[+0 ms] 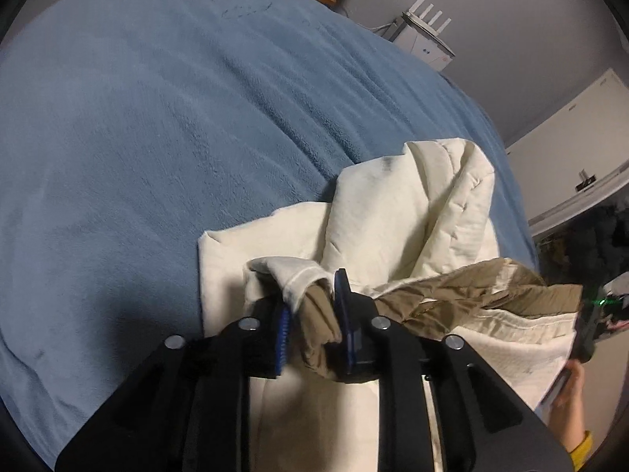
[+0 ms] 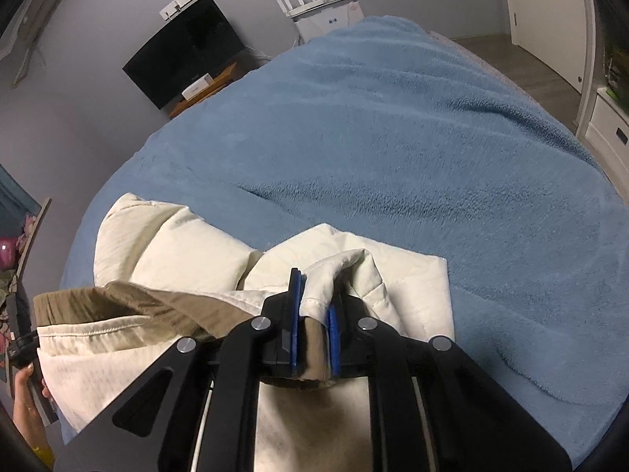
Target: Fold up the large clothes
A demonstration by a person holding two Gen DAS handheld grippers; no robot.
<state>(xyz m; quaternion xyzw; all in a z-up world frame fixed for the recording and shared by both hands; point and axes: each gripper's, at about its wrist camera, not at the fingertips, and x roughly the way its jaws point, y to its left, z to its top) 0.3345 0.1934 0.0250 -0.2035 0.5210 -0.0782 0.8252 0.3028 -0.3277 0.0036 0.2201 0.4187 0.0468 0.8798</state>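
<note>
two grippers are clamped on the cream jacket (image 1: 412, 212): the left gripper (image 1: 314, 314) and right gripper (image 2: 314, 314) each pinch its tan-lined hem, stretched between them, the rest heaped on the blue blanket (image 1: 157, 137).

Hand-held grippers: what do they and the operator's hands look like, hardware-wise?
Both match. The left hand-held gripper and right hand-held gripper have matte black angular linkage arms with slot cutouts, round silver pivot pins, and flat fingers faced with blue pads, ribbed on the left one. A thin white cable runs under the right frame. The operator's bare right hand shows a yellow cuff.
</note>
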